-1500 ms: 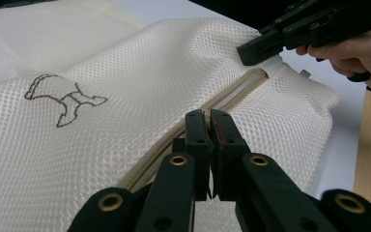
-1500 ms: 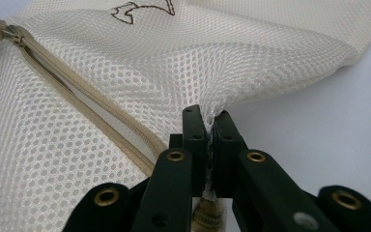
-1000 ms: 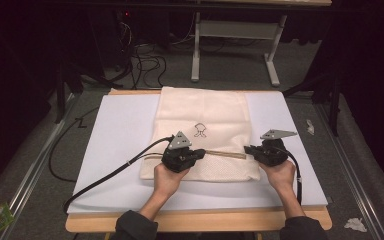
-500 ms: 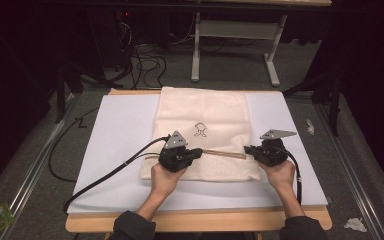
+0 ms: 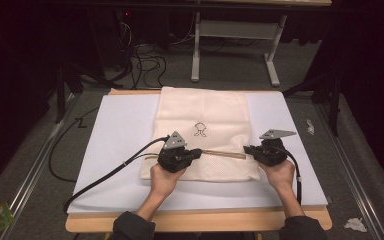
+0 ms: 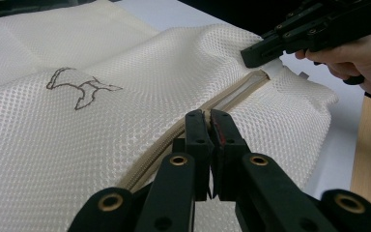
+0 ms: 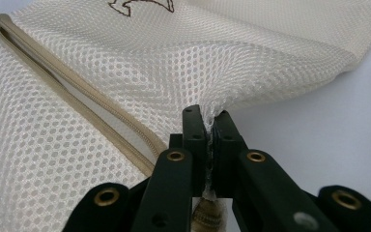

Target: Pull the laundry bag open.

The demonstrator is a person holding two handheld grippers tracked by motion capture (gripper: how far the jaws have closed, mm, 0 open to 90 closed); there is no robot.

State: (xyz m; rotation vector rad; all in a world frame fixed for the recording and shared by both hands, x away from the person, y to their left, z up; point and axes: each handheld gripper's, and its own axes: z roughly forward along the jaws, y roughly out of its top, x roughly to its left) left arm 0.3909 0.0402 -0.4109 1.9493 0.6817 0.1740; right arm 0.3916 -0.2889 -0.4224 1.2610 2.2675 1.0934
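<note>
Pinching the mesh laundry bag at frame centre, your right gripper clamps its corner; your left gripper is clenched at the zipper, which looks part-open.

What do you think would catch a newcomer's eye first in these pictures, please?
Probably the cream mesh bag lying flat mid-table on the white board, with a small dark animal outline on it. Next, the two black grippers on its near part: the left gripper is shut at the tan zipper, and the right gripper is shut on the mesh at the bag's right edge.
</note>
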